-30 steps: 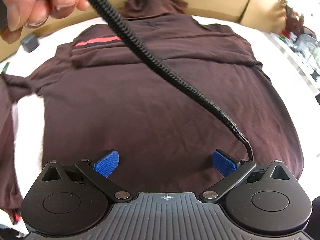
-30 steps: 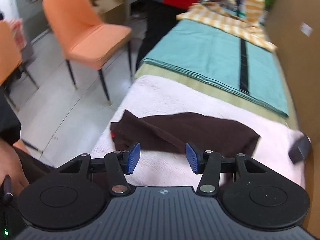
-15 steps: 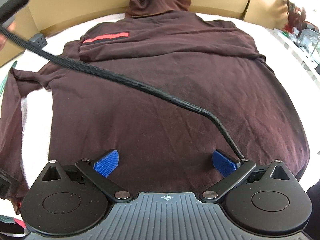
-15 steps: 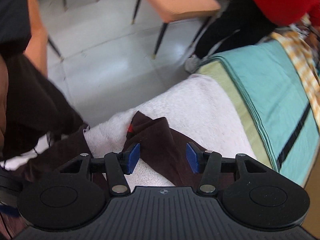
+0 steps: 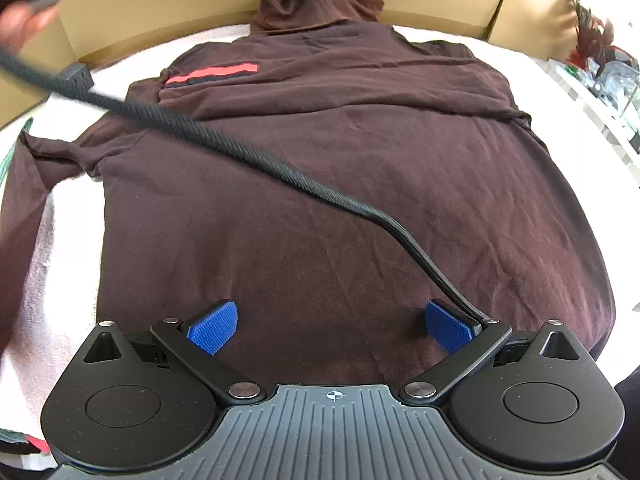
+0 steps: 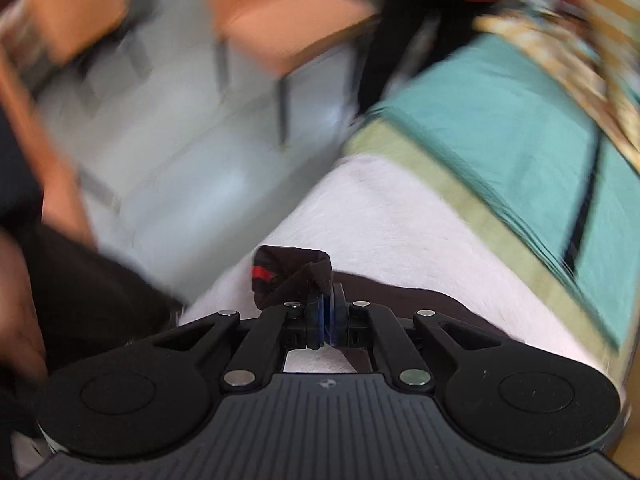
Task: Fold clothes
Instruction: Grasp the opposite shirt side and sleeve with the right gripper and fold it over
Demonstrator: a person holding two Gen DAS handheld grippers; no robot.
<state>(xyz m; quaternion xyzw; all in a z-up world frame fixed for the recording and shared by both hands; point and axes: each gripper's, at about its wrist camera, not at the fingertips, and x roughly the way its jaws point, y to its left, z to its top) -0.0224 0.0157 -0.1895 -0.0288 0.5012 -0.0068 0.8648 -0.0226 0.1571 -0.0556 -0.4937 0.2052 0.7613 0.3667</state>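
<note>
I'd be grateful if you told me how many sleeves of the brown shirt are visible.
2: one sleeve lies folded across the chest of the brown shirt; the other sleeve runs along the shirt's side, its cuff pinched in the right gripper.

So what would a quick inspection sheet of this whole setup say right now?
Surface: white fleecy cover over the table, shirt spread on it.
Job's things: dark brown shirt lying flat, collar at the far side, one sleeve folded across the chest with its red stripe showing; the other sleeve's cuff is pinched up.
Clutter: small grey block at the far left edge.
Grippers: left gripper with jaws wide open above the hem; right gripper with jaws shut on the cuff.
Cables: black braided cable crossing over the shirt.
Surroundings: cardboard wall, teal blanket, orange chair, blurred.
</note>
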